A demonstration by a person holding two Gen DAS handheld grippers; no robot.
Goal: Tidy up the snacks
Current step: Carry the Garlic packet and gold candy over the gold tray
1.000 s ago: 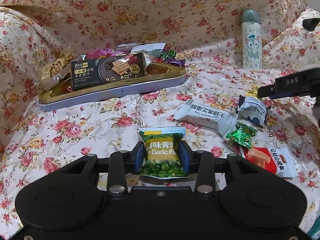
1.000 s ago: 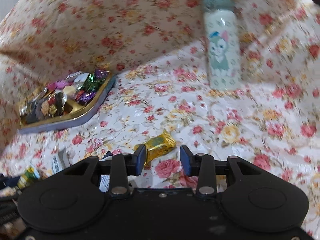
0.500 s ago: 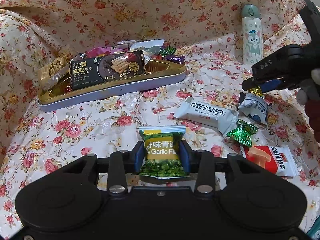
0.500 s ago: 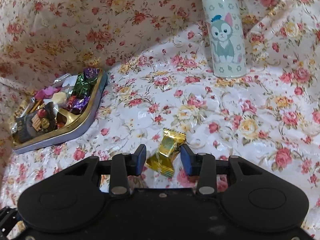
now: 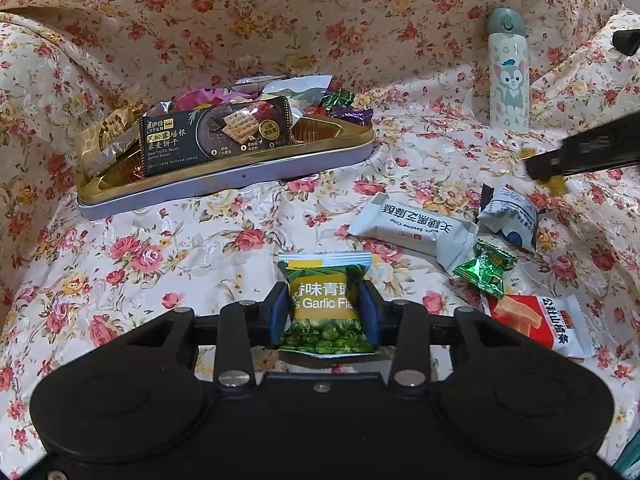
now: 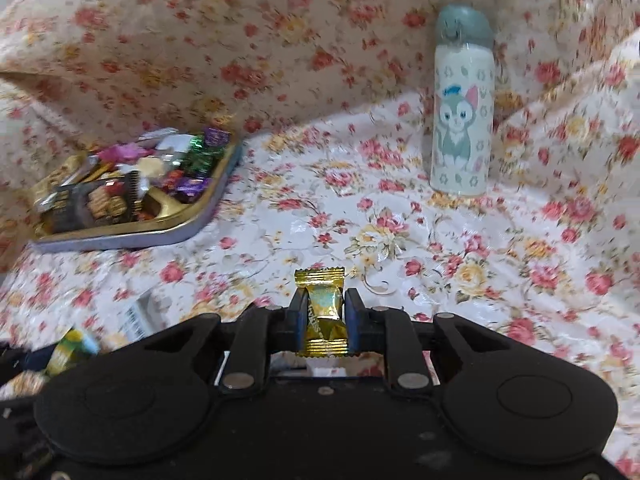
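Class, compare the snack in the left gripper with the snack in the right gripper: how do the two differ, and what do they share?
The green pea packet is broad; the gold candy is narrow. The packet shows a yellow label reading "Garlic" and pictured peas; the candy is shiny gold foil with crimped ends. The left gripper stands wider around its packet than the right gripper around its candy. Both are sealed and clamped between blue pads.

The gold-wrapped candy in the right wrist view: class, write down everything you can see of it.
The gold-wrapped candy is a small sweet in shiny, crinkled gold foil with a paler greenish patch mid-wrapper and crimped, ridged ends at front and back. It lies lengthwise, pinched at its sides by the right gripper, whose jaws have just closed onto it. Only the blue pads touch it; the floral cloth shows beyond.
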